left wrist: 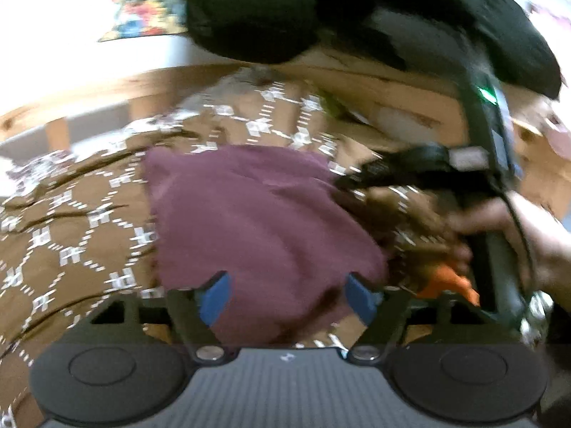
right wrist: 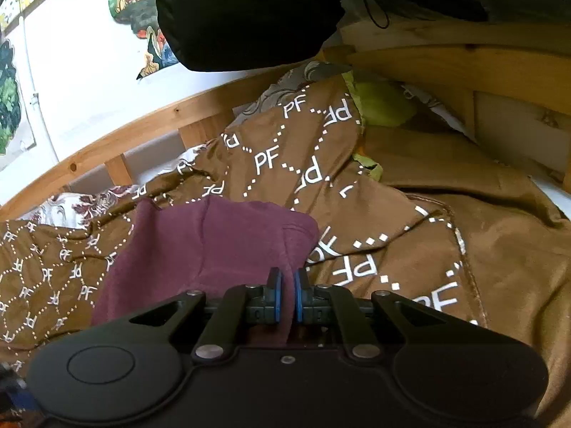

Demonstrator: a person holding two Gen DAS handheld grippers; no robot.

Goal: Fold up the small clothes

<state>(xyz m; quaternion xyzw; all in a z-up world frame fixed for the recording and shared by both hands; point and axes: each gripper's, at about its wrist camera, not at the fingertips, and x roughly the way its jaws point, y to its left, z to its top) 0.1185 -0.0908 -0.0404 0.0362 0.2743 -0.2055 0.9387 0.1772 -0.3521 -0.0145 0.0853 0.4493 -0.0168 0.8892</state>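
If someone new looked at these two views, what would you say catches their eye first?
The maroon garment stands out, lying in the middle on the brown patterned bedspread printed with white PF letters. The right gripper is shut on the garment's edge, while the left gripper hangs open just over the cloth. Above, a black bundle hangs over the wooden bed frame.

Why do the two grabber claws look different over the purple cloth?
The left gripper has its blue fingers spread wide apart, with nothing between them; the right gripper has its fingers nearly together, pinching an edge of the maroon cloth. The left one hovers over the cloth's middle; the right one sits at its right edge. Both have blue pads and black frames.
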